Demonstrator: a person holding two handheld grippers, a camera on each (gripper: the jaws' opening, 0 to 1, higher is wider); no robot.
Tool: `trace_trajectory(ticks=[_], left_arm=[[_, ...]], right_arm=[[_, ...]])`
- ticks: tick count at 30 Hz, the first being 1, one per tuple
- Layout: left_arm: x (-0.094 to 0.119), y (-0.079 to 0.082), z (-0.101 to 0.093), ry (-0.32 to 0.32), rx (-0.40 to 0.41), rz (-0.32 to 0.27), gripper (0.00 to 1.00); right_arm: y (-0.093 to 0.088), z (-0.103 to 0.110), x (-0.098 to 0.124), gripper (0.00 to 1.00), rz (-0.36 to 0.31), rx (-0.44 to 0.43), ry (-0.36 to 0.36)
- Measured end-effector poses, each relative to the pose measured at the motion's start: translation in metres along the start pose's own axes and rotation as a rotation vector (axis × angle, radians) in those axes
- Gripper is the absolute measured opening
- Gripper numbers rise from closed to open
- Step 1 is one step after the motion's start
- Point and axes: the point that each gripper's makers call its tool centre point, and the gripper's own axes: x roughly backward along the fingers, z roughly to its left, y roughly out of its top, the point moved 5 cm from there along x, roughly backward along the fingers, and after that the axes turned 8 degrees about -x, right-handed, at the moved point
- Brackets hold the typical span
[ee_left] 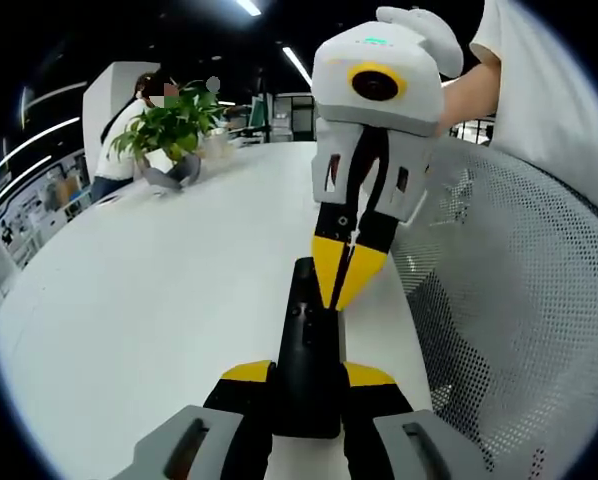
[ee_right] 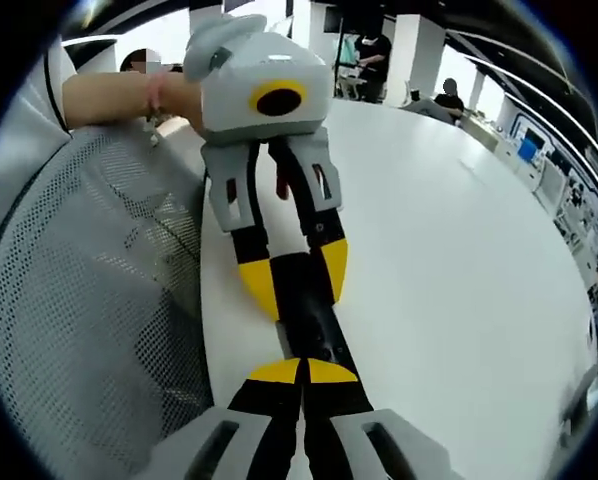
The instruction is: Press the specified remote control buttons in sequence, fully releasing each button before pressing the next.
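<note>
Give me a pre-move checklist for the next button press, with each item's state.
1. Remote held between the left tool's jaws: ok.
2. Right tool shut, tips together for pressing: ok.
3. Right tool tips over the remote's upper face: ok.
4. Previous button fully released: cannot tell.
5. Which button lies under the tips: cannot tell.
6. Remote over the white table, in sight: ok.
</note>
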Motion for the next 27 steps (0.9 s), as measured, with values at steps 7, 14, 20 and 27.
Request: trace_trajectory(ticks=[7,14,20,27], left_arm=[[0.0,0.0,0.0,-0.003,-0.001,0.002,0.25],[0.0,0.0,-0.001,-0.006,-0.002,0.003,0.25],[0.0,0.001,-0.001,0.001,0.003,0.0,0.25],[0.0,0.001,0.0,-0.002,0.002,-0.001,0.25]], right_arm=[[0.004,0.004,-0.004,0.0,0.088,0.126,-0.002],[0.005,-0.002,-0.004,0.0,0.108,0.046,0.046],[0.002,-0.006,0.001,0.0,0.027,-0.133,0.097],[0.007,-0.016,0.002,0.0,0.026,-0.058,0.029]])
